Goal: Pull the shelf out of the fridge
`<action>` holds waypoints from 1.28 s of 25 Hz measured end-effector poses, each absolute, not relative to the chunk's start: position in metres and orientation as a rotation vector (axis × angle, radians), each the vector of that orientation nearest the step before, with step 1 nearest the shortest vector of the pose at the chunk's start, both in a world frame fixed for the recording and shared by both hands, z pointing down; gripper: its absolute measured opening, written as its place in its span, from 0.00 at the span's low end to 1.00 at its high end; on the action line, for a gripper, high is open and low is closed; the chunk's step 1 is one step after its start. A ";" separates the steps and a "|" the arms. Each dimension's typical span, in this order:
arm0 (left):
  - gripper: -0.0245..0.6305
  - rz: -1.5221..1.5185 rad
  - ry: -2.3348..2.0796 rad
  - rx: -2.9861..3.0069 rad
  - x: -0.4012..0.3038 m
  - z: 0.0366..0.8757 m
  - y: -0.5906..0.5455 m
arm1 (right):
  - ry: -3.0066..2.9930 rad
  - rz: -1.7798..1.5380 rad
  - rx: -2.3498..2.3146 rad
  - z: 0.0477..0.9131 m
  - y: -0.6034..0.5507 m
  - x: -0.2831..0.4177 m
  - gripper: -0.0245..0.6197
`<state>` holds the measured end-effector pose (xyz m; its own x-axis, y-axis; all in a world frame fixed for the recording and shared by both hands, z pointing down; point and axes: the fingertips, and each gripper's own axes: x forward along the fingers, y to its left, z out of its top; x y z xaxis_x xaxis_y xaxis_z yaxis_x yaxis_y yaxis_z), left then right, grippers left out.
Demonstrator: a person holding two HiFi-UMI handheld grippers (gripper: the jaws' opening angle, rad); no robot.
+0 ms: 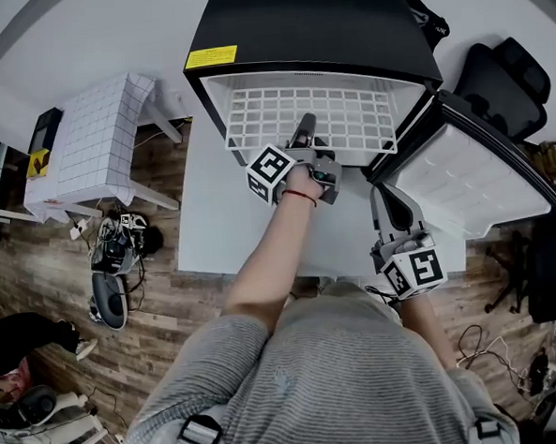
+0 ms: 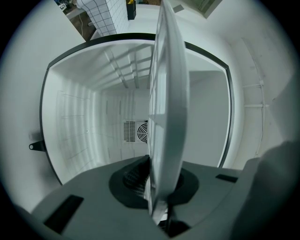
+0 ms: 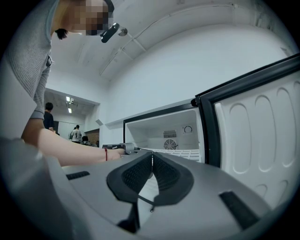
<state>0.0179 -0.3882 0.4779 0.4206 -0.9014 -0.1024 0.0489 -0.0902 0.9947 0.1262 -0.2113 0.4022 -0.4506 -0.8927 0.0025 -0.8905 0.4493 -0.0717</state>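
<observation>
A black fridge stands open on a white table, its door swung out to the right. The white wire shelf sticks out of the fridge's mouth toward me. My left gripper is shut on the middle of the shelf's front edge. In the left gripper view the shelf runs edge-on between the jaws of the left gripper, with the white fridge interior behind. My right gripper hovers near the door, shut and empty; its pads meet in the right gripper view.
A small white gridded table stands to the left, with cables and gear on the wood floor below it. A black office chair is behind the door. People stand far off in the room.
</observation>
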 end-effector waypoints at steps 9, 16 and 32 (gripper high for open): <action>0.09 -0.957 -0.808 1.435 0.018 0.478 -0.386 | 2.632 -0.094 -1.646 0.402 -0.207 0.128 0.06; 0.09 -0.953 -0.801 1.440 0.017 0.478 -0.381 | 2.627 -0.097 -1.654 0.403 -0.206 0.127 0.06; 0.09 -0.942 -0.805 1.432 0.017 0.479 -0.361 | 2.621 -0.090 -1.653 0.402 -0.198 0.126 0.06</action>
